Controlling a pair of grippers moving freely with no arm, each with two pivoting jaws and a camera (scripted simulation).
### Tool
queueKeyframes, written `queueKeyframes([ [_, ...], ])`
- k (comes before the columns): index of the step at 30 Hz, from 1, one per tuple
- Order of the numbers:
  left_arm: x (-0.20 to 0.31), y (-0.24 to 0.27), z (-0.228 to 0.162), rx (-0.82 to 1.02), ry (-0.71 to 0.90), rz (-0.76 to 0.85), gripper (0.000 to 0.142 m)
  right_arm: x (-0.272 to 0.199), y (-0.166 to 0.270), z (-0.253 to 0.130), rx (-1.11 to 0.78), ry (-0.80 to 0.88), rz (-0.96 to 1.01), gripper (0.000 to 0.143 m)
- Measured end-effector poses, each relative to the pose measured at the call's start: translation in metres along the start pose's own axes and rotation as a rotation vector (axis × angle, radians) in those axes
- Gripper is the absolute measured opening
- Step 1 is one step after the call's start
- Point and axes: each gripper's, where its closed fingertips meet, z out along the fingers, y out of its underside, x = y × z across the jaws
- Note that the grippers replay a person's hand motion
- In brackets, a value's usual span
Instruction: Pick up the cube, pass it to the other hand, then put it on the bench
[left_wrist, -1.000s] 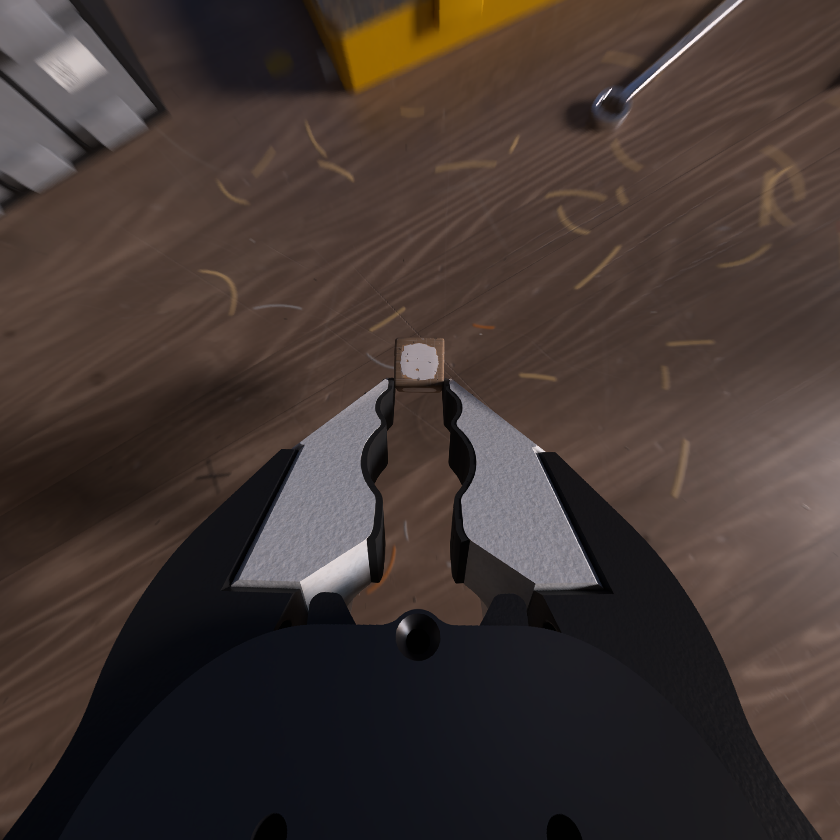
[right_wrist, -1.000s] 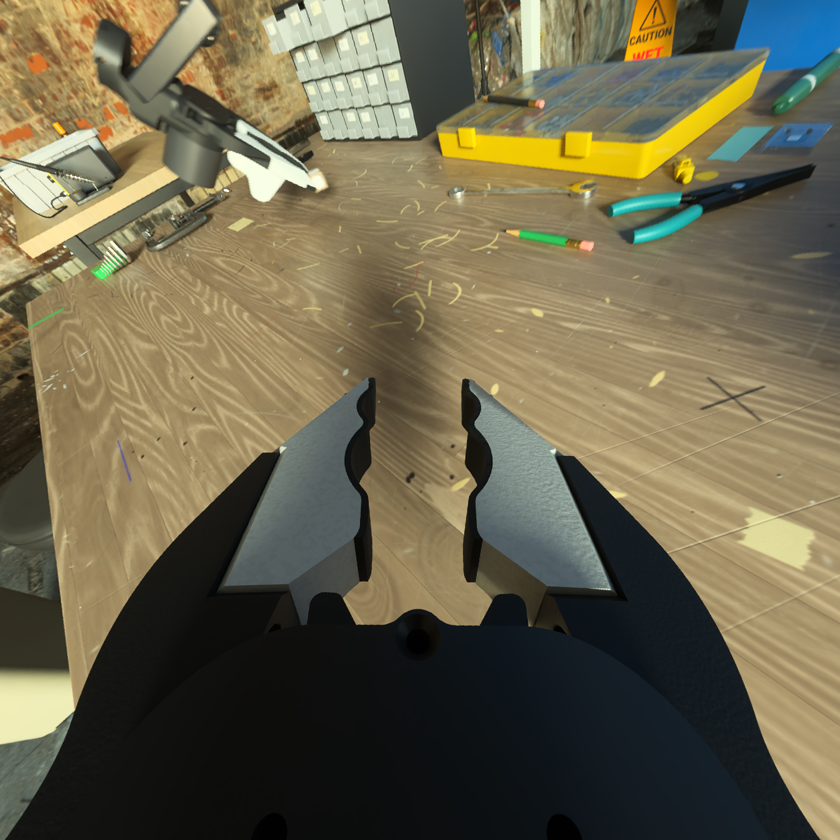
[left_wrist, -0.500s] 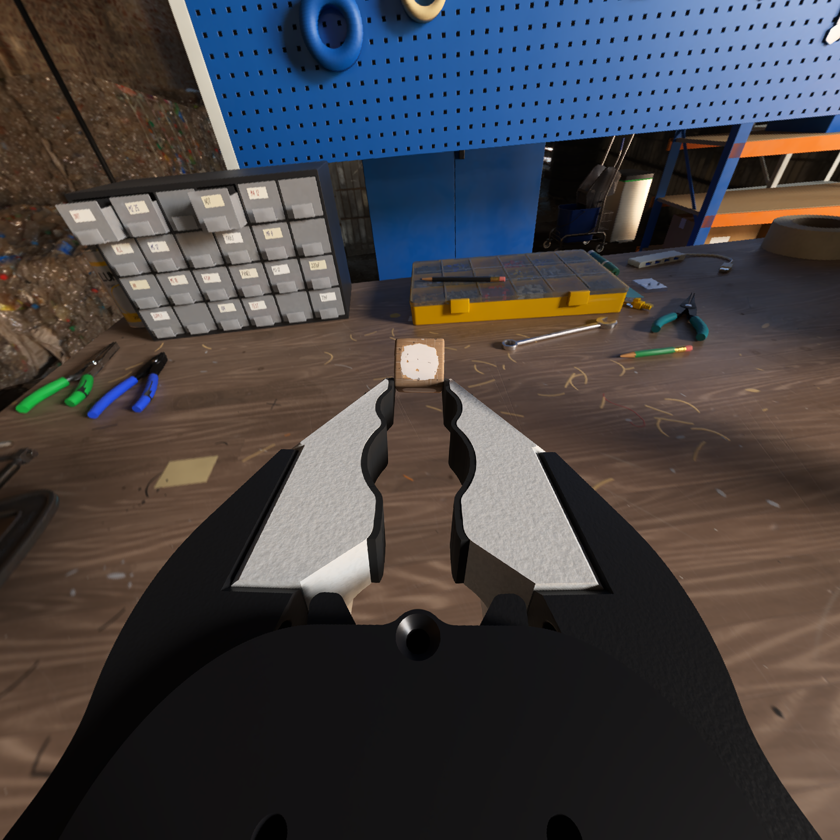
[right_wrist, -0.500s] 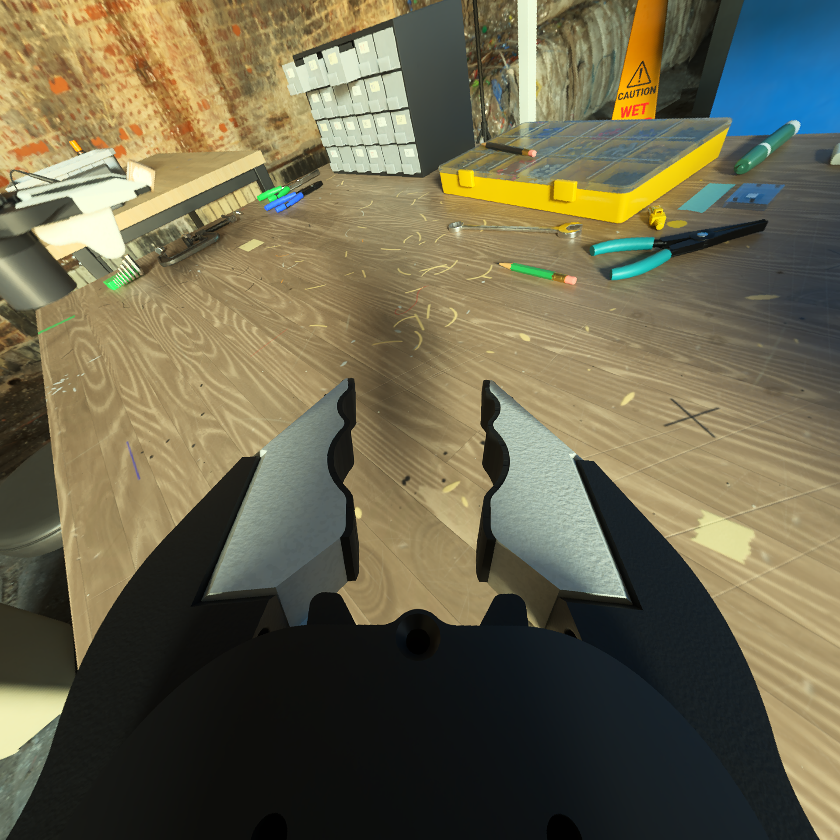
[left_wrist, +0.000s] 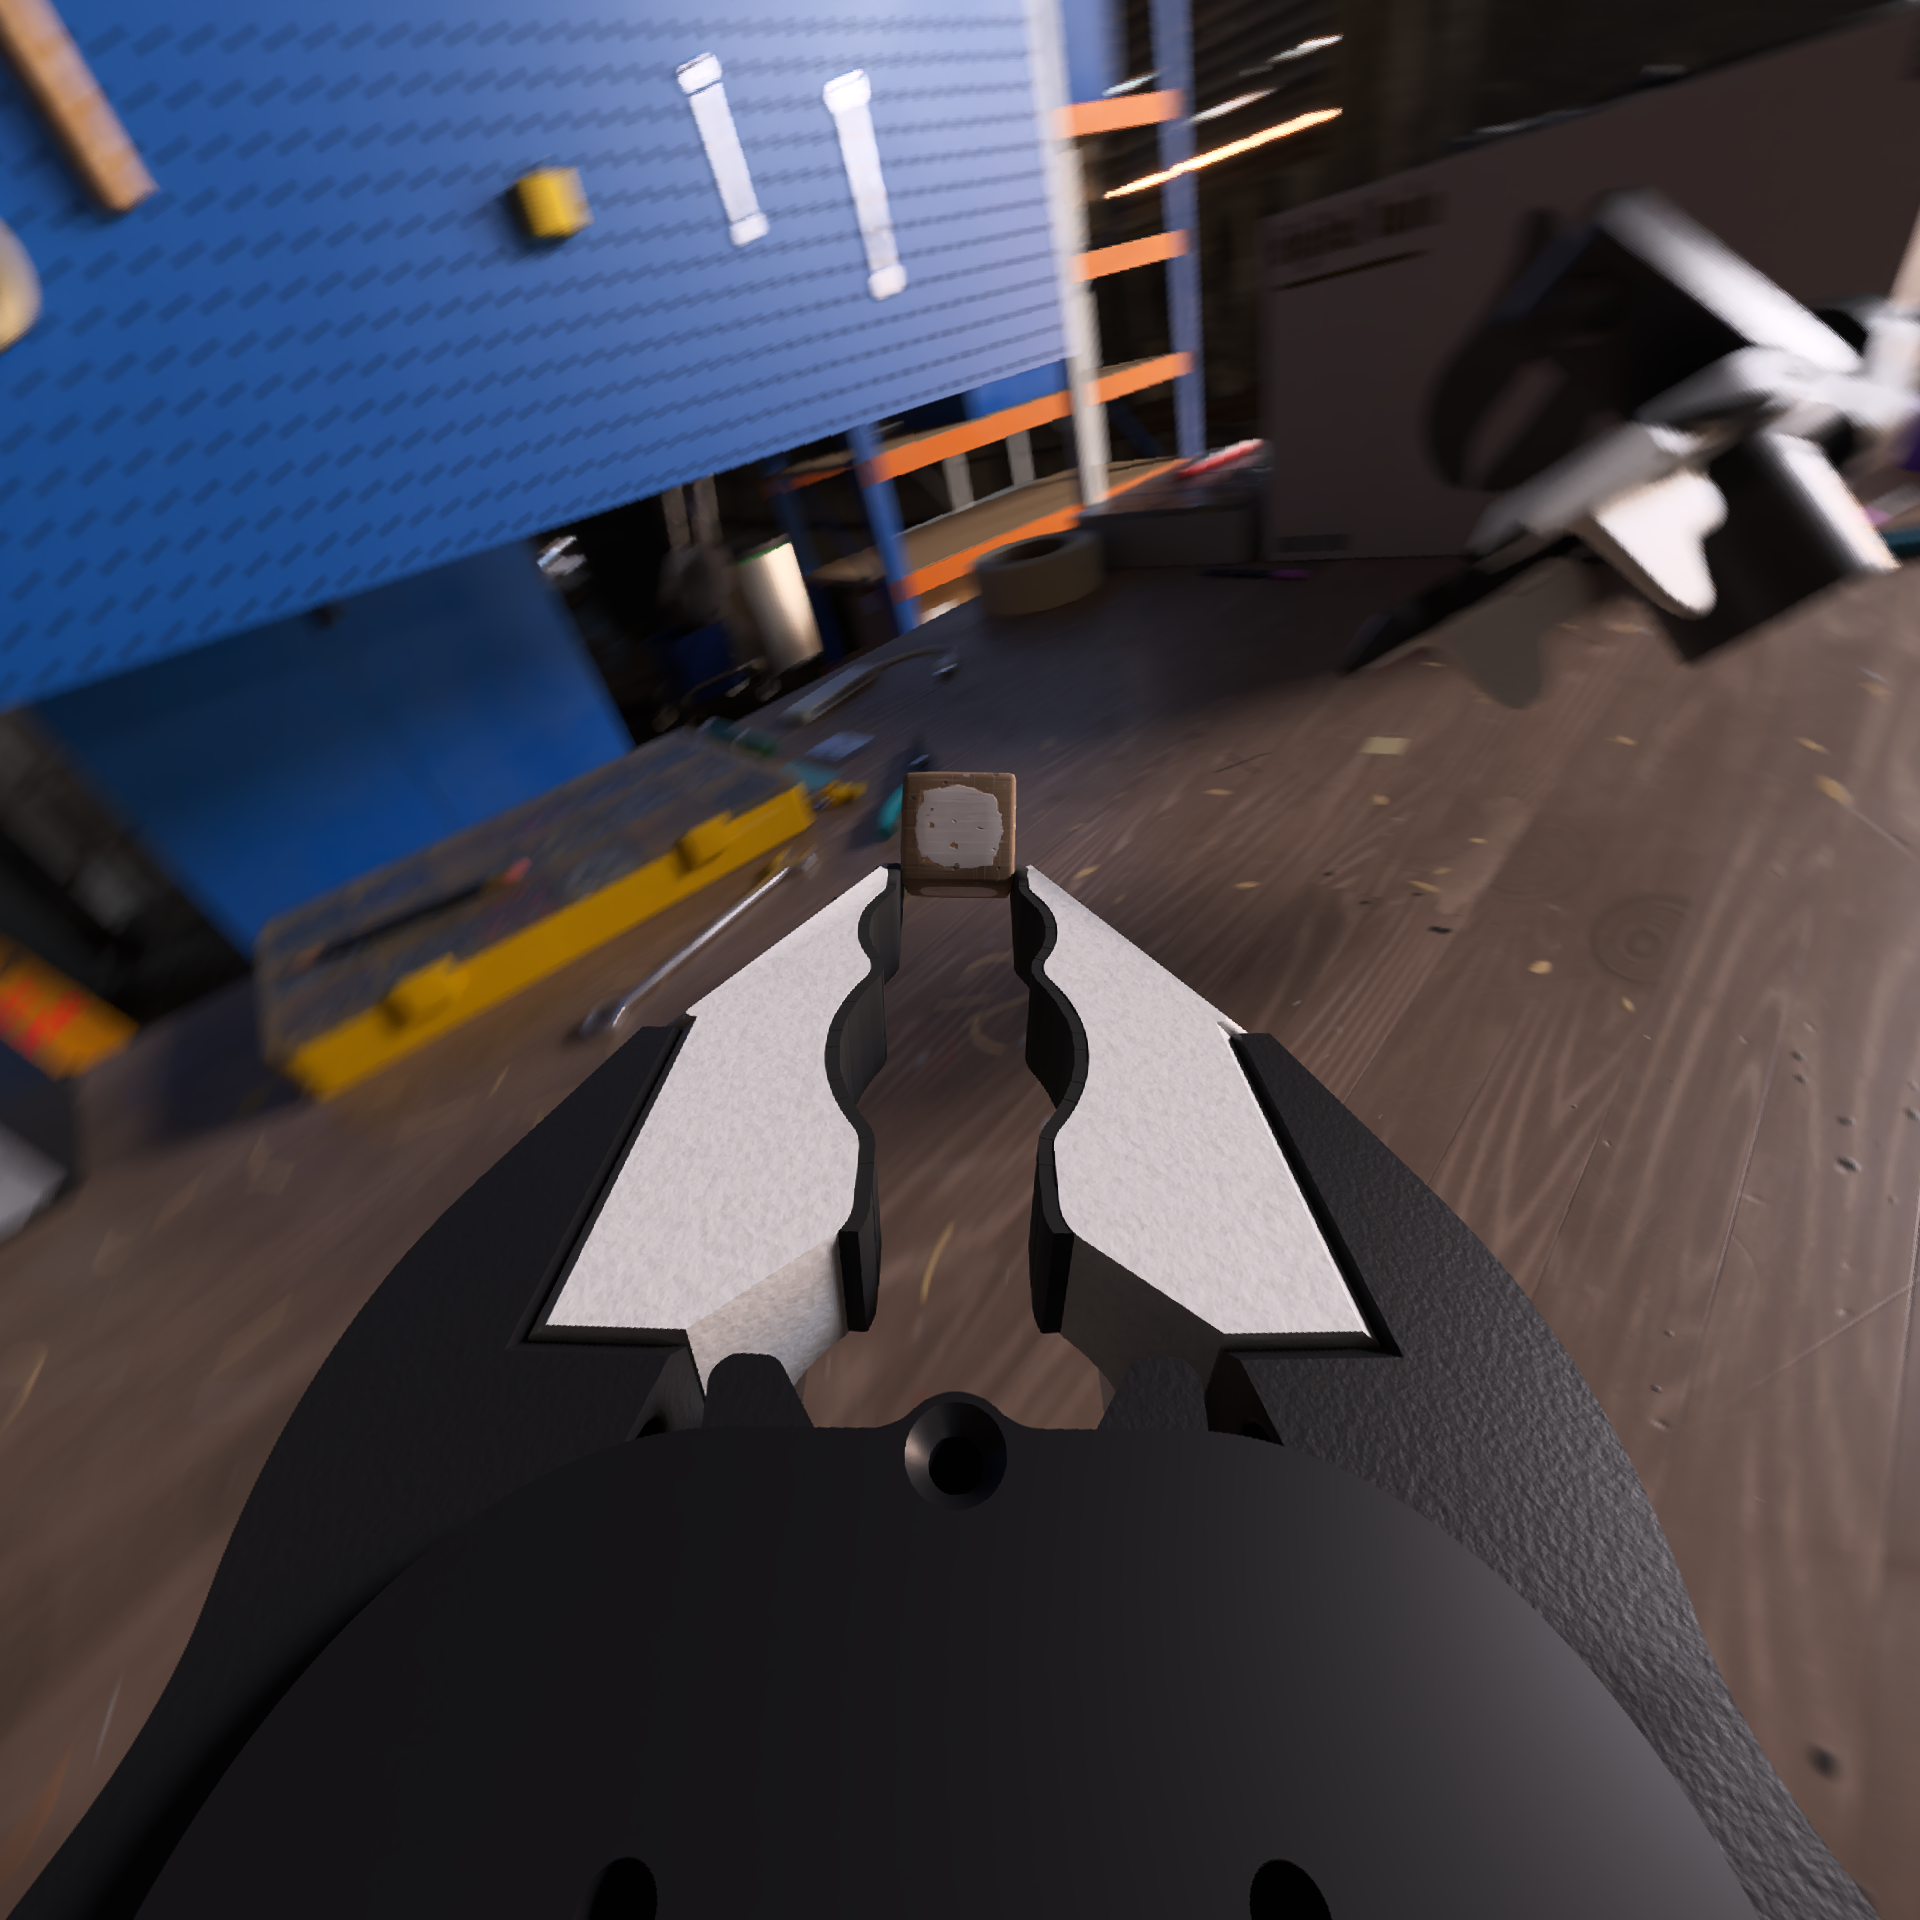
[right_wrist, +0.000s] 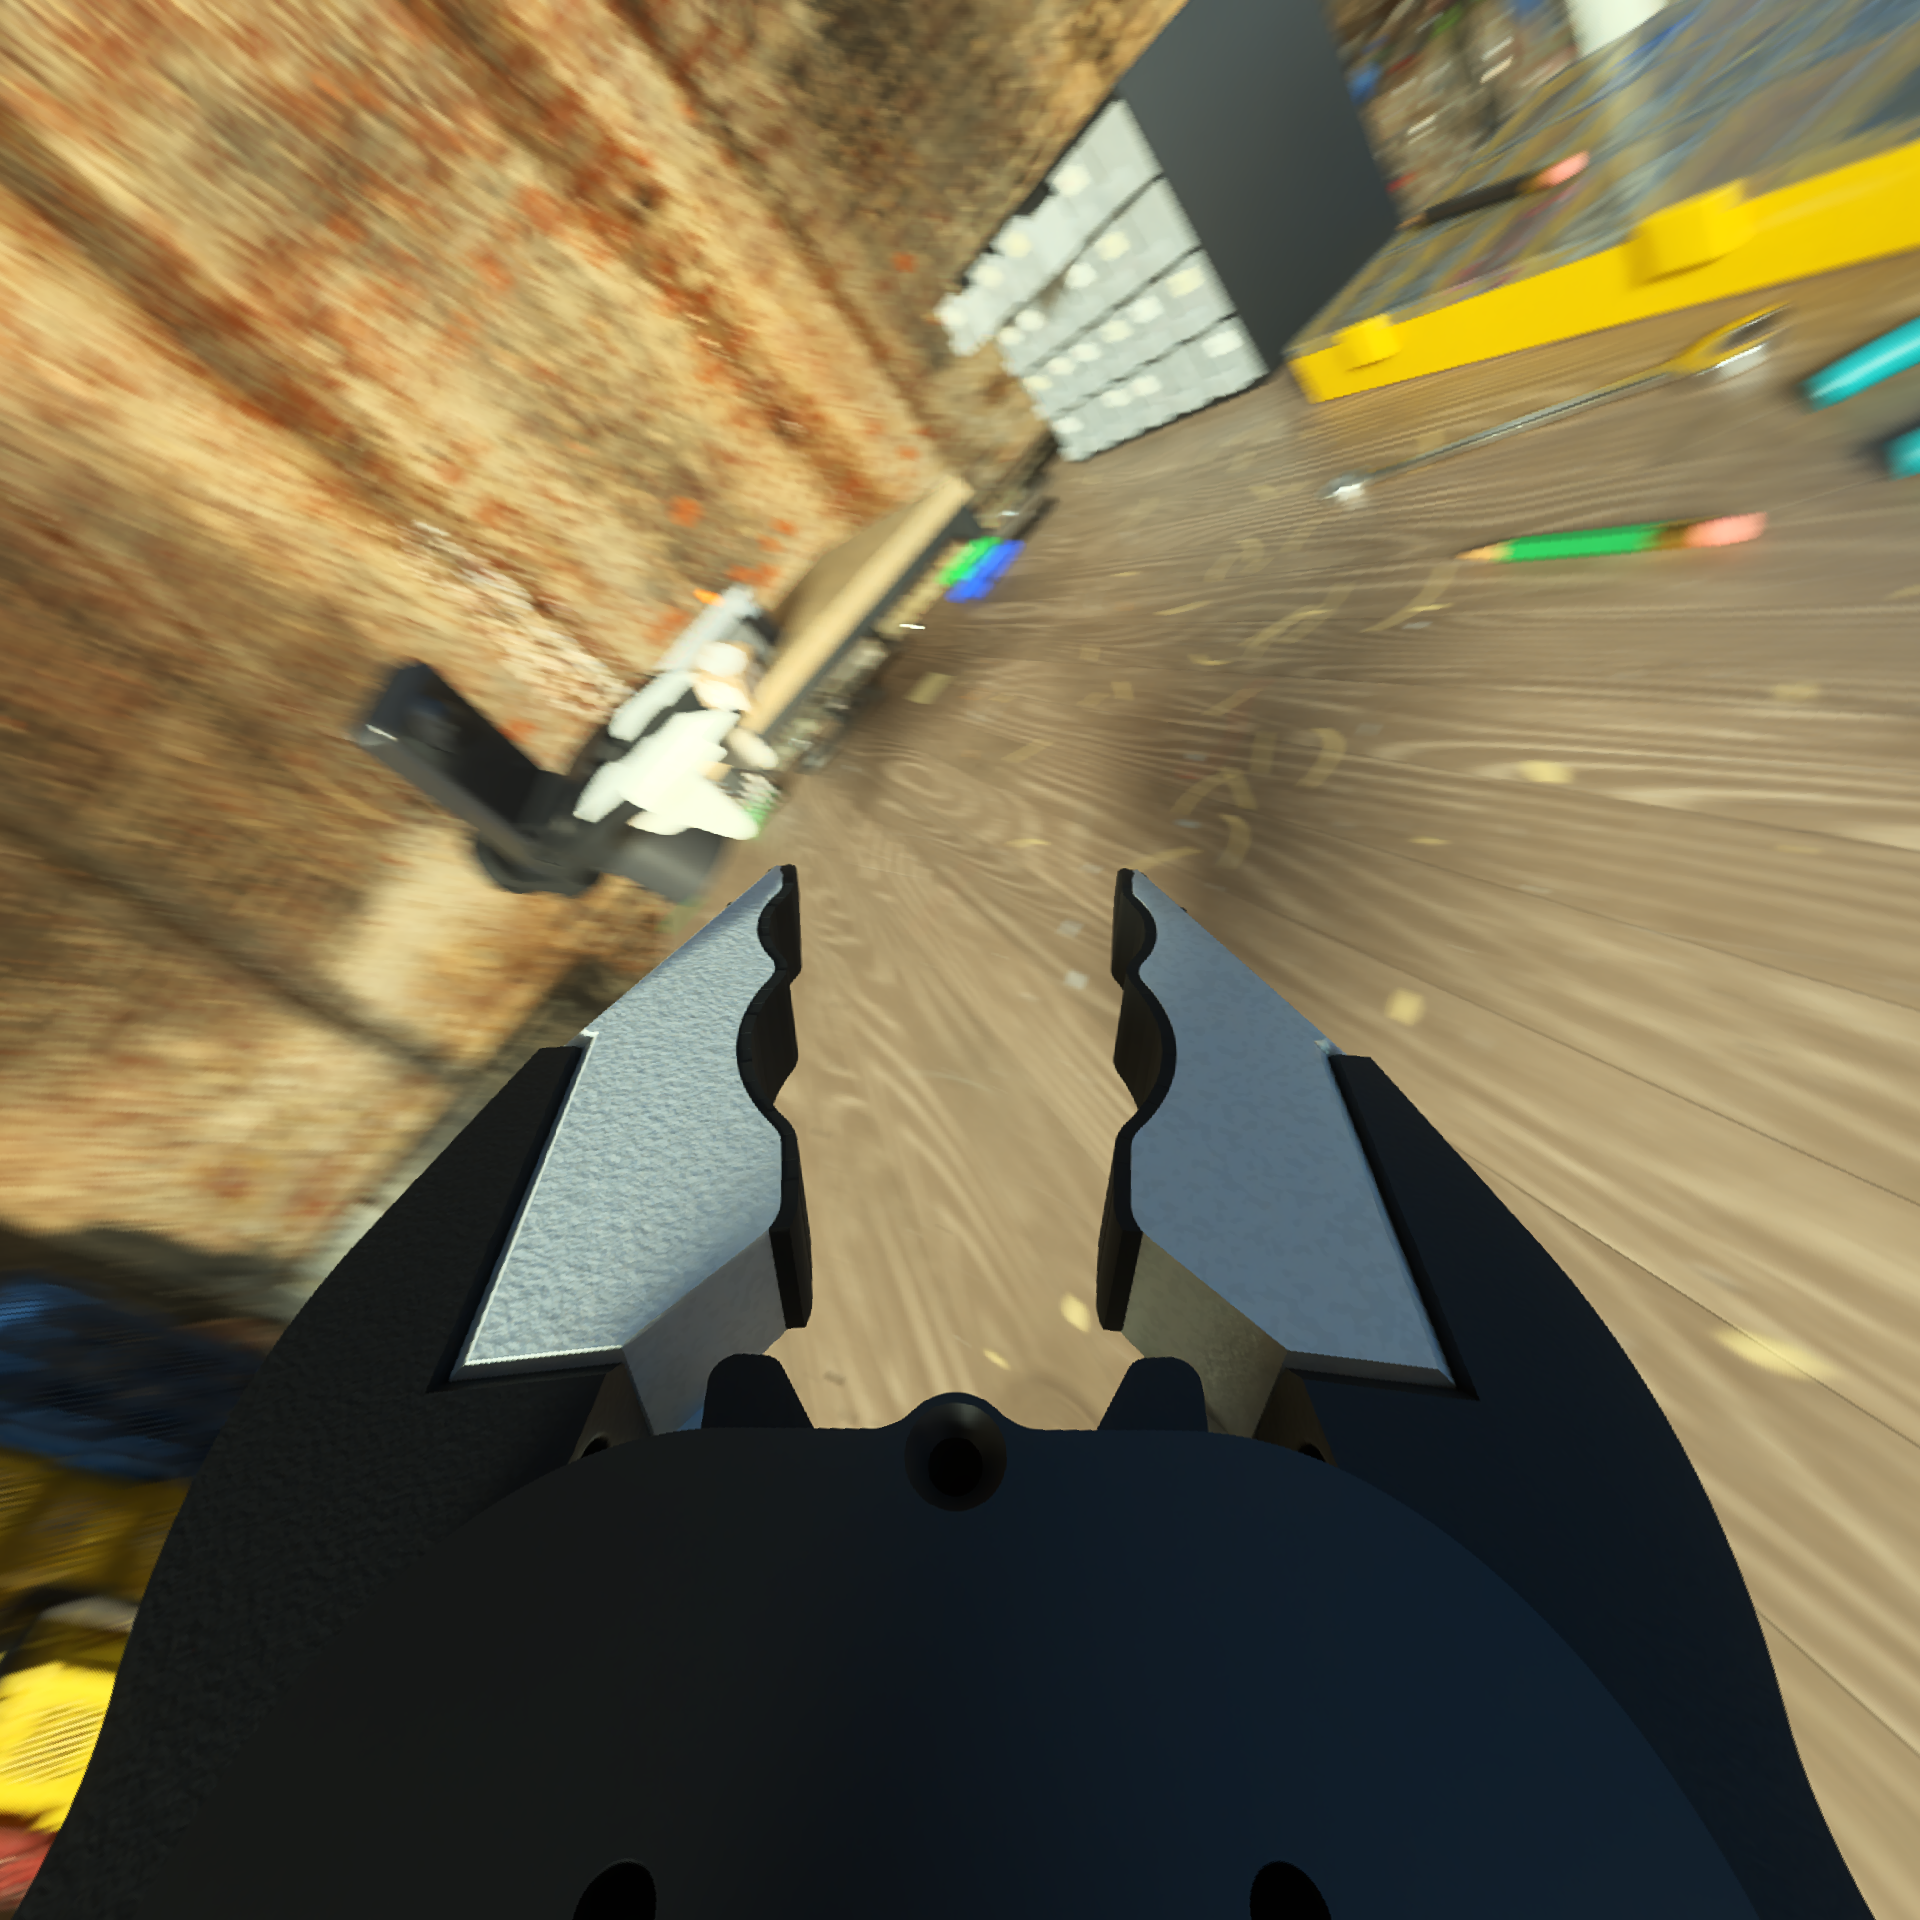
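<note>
My left gripper (left_wrist: 956, 883) is shut on the cube (left_wrist: 958, 834), a small brown block with a worn white patch, held at the fingertips above the wooden bench (left_wrist: 1507, 987). My right gripper (right_wrist: 956, 883) is open and empty above the bench (right_wrist: 1455, 935). Each gripper shows in the other's view: the right one (left_wrist: 1683, 499) blurred at the upper right of the left wrist view, the left one (right_wrist: 665, 769) at mid-left of the right wrist view with the cube (right_wrist: 753, 750) at its tip. Both views are blurred and tilted.
A yellow parts case (left_wrist: 520, 914) and a wrench (left_wrist: 686, 956) lie on the bench under a blue pegboard (left_wrist: 416, 312). The right wrist view shows the case (right_wrist: 1621, 270), a drawer cabinet (right_wrist: 1132, 301), a green pencil (right_wrist: 1600, 540), teal pliers (right_wrist: 1860, 374) and a brick wall (right_wrist: 364, 416).
The left gripper, still shut on the cube, has swung right and tilted so the right gripper now shows. The right gripper has turned left toward the left one and opened wider.
</note>
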Motion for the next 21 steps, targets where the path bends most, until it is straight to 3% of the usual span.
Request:
queueKeyframes([
  [4, 0.038, -0.021, 0.053, 0.091, 0.243, 0.18, 0.021, -0.032, -0.019, 0.036, -0.026, -0.367, 0.312, 0.068],
  [8, 0.065, -0.038, 0.091, 0.178, 0.424, 0.108, 0.02, -0.046, -0.029, 0.055, -0.038, -0.733, 0.582, 0.076],
  [12, 0.08, -0.034, 0.113, 0.182, 0.491, 0.105, 0.02, -0.04, -0.025, 0.062, -0.035, -0.776, 0.554, 0.078],
  [15, 0.089, -0.023, 0.123, 0.147, 0.514, 0.127, 0.02, -0.042, -0.021, 0.059, -0.055, -0.826, 0.56, 0.068],
  [18, 0.097, -0.02, 0.127, 0.148, 0.52, 0.145, 0.021, -0.036, -0.013, 0.06, -0.068, -0.804, 0.517, 0.028],
  [20, 0.099, -0.016, 0.128, 0.12, 0.505, 0.163, 0.021, -0.033, -0.01, 0.059, -0.063, -0.78, 0.484, 0.026],
  [21, 0.099, -0.015, 0.126, 0.11, 0.496, 0.169, 0.031, -0.031, -0.009, 0.057, -0.054, -0.762, 0.476, 0.026],
])
